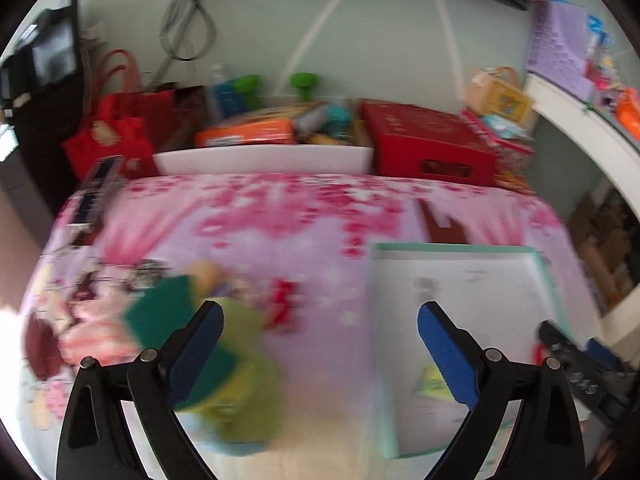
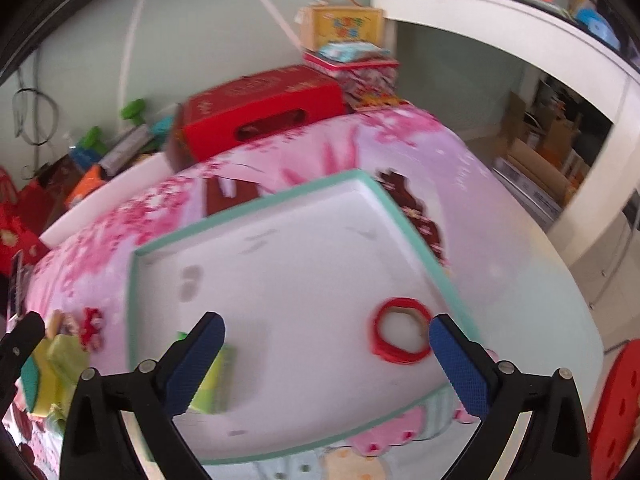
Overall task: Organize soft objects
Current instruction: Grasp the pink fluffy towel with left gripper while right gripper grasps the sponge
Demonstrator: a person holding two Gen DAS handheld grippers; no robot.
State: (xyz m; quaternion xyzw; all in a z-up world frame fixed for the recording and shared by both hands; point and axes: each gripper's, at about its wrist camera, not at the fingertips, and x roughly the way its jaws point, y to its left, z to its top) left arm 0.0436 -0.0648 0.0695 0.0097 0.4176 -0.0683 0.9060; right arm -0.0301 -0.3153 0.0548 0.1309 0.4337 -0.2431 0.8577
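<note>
Left gripper (image 1: 320,320) spread wide, empty, over green sponges (image 1: 224,364); right gripper (image 2: 326,332) likewise agape above white tray (image 2: 280,248) holding red ring (image 2: 401,330)

No text can be read in either view; motion blur smears every surface. The red box (image 2: 260,108) carries pale gold markings on its top and side, too blurred to make out. The yellow case (image 2: 344,26) shows coloured characters on its front, also illegible. In the left wrist view, the orange packet (image 1: 248,134) has a white label strip whose print cannot be made out, and the black part at the right edge (image 1: 580,384) bears pale marks that may be digits.
</note>
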